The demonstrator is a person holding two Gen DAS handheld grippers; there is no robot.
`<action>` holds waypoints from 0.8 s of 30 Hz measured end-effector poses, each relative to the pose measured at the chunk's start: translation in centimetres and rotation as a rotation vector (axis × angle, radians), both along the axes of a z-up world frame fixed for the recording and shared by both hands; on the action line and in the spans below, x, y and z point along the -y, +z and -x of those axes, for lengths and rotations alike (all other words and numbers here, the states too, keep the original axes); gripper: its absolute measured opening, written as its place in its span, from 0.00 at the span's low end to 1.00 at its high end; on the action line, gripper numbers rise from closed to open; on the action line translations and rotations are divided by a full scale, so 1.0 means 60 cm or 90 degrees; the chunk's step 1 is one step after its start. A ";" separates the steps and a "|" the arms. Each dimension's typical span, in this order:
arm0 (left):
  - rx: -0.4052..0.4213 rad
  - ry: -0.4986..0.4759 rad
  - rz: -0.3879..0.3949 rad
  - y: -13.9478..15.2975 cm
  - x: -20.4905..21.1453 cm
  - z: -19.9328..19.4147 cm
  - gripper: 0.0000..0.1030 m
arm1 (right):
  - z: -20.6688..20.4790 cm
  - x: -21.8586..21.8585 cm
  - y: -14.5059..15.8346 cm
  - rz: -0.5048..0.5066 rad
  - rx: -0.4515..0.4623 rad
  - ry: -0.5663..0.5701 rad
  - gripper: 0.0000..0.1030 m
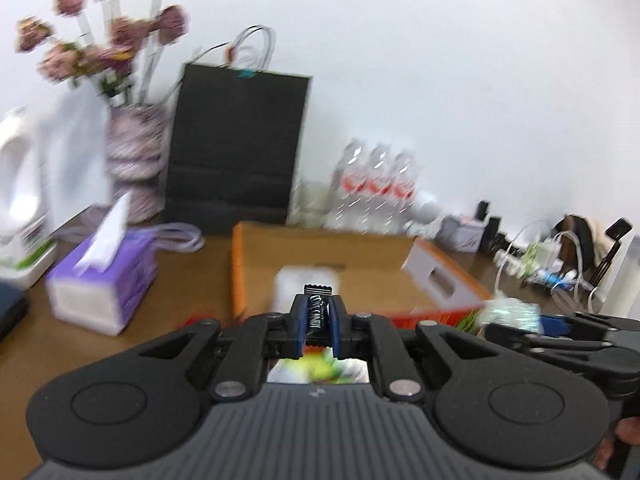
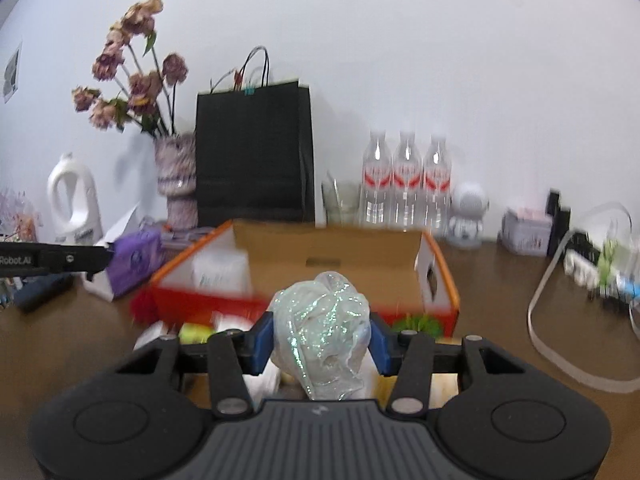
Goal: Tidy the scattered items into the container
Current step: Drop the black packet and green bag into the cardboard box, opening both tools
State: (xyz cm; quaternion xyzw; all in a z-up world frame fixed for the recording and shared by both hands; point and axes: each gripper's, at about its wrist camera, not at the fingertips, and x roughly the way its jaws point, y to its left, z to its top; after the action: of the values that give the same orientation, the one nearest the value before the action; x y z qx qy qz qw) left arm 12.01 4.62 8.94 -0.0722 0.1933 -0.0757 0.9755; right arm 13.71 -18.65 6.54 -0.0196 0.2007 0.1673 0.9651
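My left gripper (image 1: 318, 322) is shut on a black candy packet (image 1: 317, 312) and holds it just in front of the orange-edged cardboard box (image 1: 360, 248). A white item (image 1: 306, 280) lies inside the box. My right gripper (image 2: 320, 334) is shut on a glittery translucent bundle (image 2: 320, 332), held above the box's red front wall (image 2: 208, 306). The right gripper and its bundle (image 1: 510, 312) also show at the right of the left wrist view. Loose green and white items (image 2: 192, 332) lie on the table in front of the box, blurred.
A purple tissue box (image 1: 102, 284) stands left of the box. Behind it are a black paper bag (image 1: 236, 148), a vase of dried flowers (image 1: 134, 160), three water bottles (image 1: 376, 184) and a white detergent jug (image 2: 74, 200). Cables and a power strip (image 2: 592, 264) lie at right.
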 end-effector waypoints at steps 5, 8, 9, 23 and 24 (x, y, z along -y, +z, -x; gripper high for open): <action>-0.040 -0.023 0.008 0.000 0.052 -0.118 0.12 | -0.101 -0.014 0.017 0.011 -0.020 -0.017 0.46; -0.083 -0.032 0.006 -0.017 0.080 -0.181 0.12 | -0.155 -0.016 0.005 0.029 -0.047 -0.031 0.46; -0.099 -0.032 0.003 -0.024 0.090 -0.200 0.12 | -0.173 -0.018 -0.003 0.038 -0.060 -0.034 0.46; -0.233 0.013 -0.041 -0.107 0.115 -0.286 0.29 | -0.274 -0.037 -0.090 0.085 -0.199 -0.067 0.72; -0.238 0.019 -0.031 -0.107 0.108 -0.285 0.44 | -0.273 -0.030 -0.090 0.083 -0.199 -0.078 0.76</action>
State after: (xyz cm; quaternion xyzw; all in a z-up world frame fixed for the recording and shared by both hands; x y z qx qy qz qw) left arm 29.10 -1.88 2.55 -0.0640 0.3720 -0.0421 0.9251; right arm 30.11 -16.87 1.17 -0.0437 0.3592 0.0956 0.9273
